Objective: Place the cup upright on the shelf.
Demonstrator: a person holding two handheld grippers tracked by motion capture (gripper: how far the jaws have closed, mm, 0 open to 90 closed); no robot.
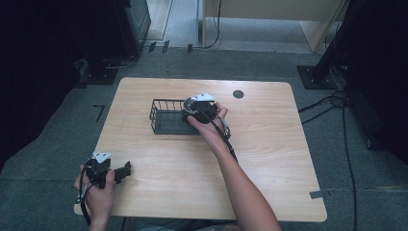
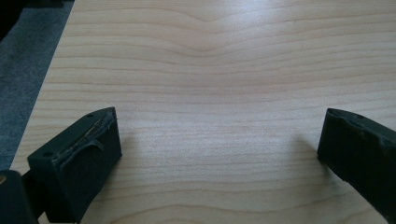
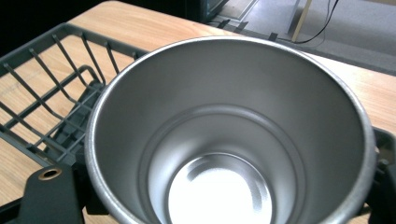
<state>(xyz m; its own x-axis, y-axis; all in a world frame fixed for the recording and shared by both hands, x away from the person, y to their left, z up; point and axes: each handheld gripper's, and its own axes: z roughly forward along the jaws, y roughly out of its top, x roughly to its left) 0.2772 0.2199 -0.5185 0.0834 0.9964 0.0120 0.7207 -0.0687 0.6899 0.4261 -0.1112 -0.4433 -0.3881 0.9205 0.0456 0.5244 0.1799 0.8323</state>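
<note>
Nearest the person, the left gripper (image 1: 126,172) rests low over the near left part of the wooden table (image 1: 269,159), held in the left hand (image 1: 98,192). In the left gripper view its jaws stand wide apart with bare wood between them.

Farther in, the right hand (image 1: 209,126) holds the right gripper (image 1: 188,115) at the right end of the black wire basket (image 1: 161,115), which sits mid-table. In the right gripper view a steel cup (image 3: 224,140) stands upright and empty between the jaws, which press on its outer wall at either side. The cup is at the basket's right end, over its floor.

Beyond, a dark round disc (image 1: 238,94) lies near the far edge.
</note>
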